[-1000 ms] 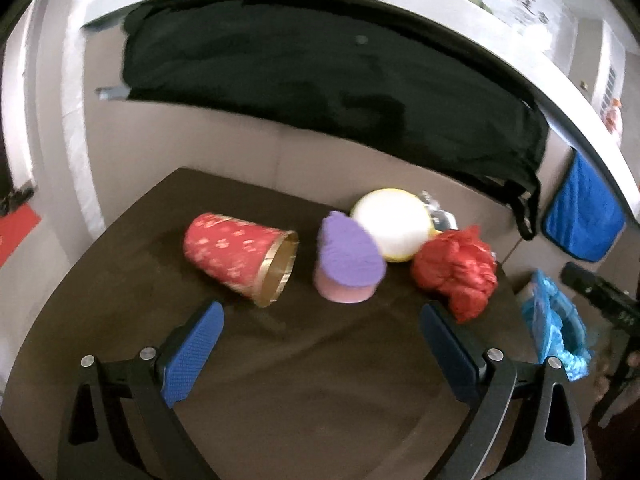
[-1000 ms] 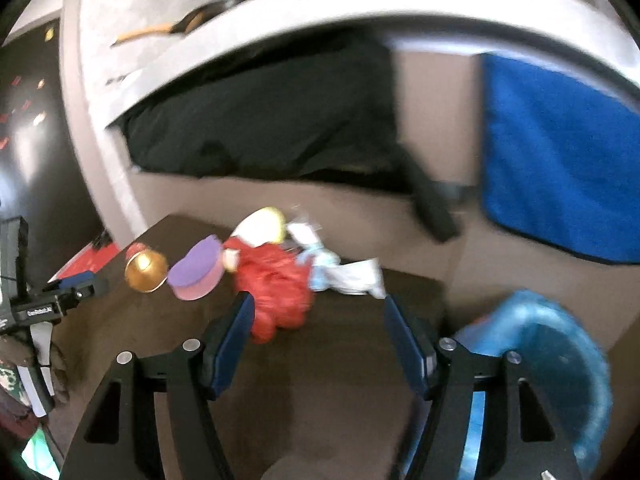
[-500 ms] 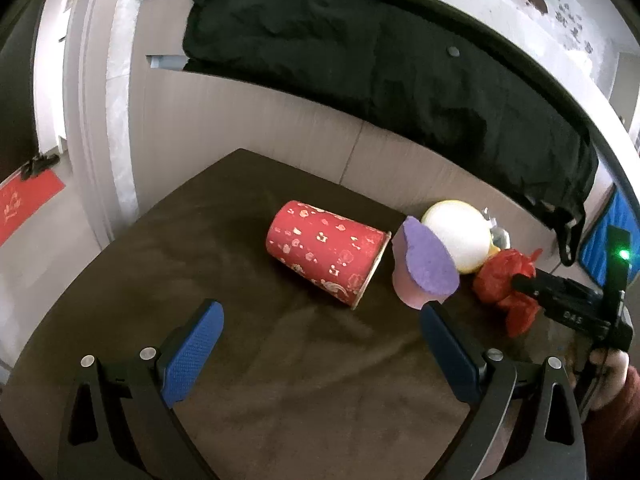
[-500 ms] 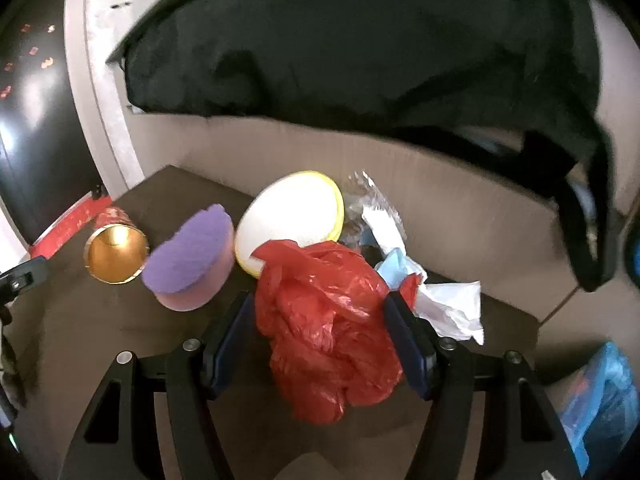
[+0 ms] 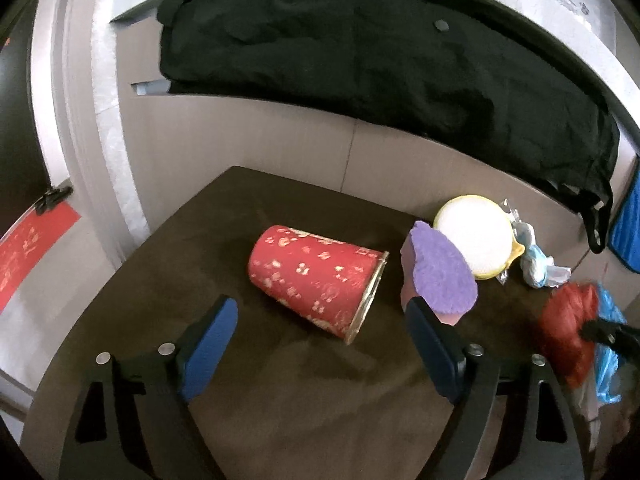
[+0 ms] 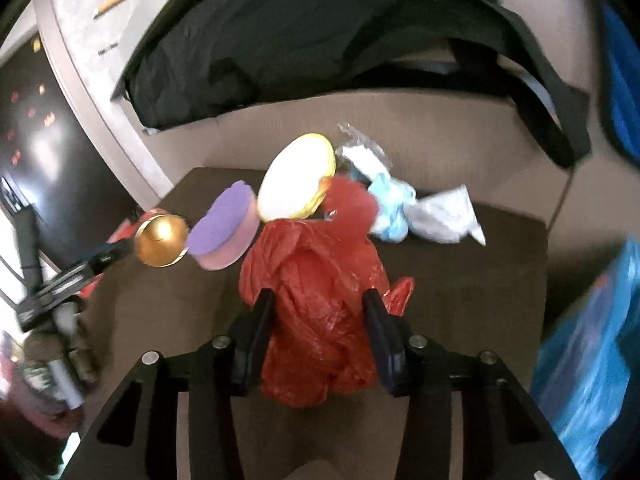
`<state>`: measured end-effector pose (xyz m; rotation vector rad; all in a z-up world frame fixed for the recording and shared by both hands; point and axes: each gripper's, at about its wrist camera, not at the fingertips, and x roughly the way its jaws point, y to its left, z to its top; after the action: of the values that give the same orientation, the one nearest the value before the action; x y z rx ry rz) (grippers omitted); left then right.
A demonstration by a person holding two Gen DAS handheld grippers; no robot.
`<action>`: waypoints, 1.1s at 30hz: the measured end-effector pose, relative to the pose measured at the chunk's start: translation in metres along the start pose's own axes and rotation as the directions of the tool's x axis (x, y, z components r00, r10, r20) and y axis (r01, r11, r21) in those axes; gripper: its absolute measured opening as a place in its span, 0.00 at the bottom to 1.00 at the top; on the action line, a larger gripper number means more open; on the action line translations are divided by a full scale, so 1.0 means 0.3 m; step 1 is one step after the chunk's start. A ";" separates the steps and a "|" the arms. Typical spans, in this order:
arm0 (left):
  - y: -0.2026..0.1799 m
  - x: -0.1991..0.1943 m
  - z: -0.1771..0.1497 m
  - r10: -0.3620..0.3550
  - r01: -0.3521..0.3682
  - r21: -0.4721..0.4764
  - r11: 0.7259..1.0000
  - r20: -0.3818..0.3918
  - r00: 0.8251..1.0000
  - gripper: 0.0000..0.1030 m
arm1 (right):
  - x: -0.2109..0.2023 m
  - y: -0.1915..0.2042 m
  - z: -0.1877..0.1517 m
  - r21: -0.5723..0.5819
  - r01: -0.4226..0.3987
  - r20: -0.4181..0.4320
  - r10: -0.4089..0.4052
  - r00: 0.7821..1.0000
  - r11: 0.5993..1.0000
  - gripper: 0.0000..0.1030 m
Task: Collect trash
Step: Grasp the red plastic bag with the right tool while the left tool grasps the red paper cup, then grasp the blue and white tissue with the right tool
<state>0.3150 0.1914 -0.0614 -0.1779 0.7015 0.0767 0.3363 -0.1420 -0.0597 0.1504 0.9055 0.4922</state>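
Pinching the crumpled red plastic bag (image 6: 316, 300), the right gripper (image 6: 318, 308) had just been closing its jaws, both pads pressed into the bag's sides above the dark brown table (image 5: 280, 420). Left gripper (image 5: 320, 328) spread, jaws just narrowed a little, nothing between them; red paper cup with gold flecks (image 5: 316, 280) lay on its side just ahead. Purple-topped pink sponge (image 5: 440, 276) beside the cup's mouth, touching a yellow-rimmed white round sponge (image 5: 476, 236). Crumpled white and pale-blue wrappers (image 6: 416, 212) lay behind the bag. Blue bin bag (image 6: 592, 352) off the table's right edge.
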 end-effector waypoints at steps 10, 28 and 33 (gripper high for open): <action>-0.051 0.102 0.019 0.040 -0.038 0.063 0.997 -0.034 0.999 0.46 | -0.072 0.059 -0.119 0.005 -0.047 -0.009 0.047 0.999 0.999 0.41; 0.050 -0.052 0.015 -0.015 0.015 -0.010 1.000 0.031 0.999 0.11 | -0.080 0.143 -0.159 -0.070 -0.048 -0.015 0.047 0.999 0.996 0.48; 0.045 -0.094 -0.004 -0.047 0.047 0.001 0.999 0.032 0.998 0.11 | -0.097 0.144 -0.169 -0.066 -0.046 -0.004 0.045 0.999 0.997 0.53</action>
<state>0.2910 0.2041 -0.0460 -0.1926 0.6652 0.0345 0.2667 -0.1218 -0.0558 0.1109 0.8884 0.5639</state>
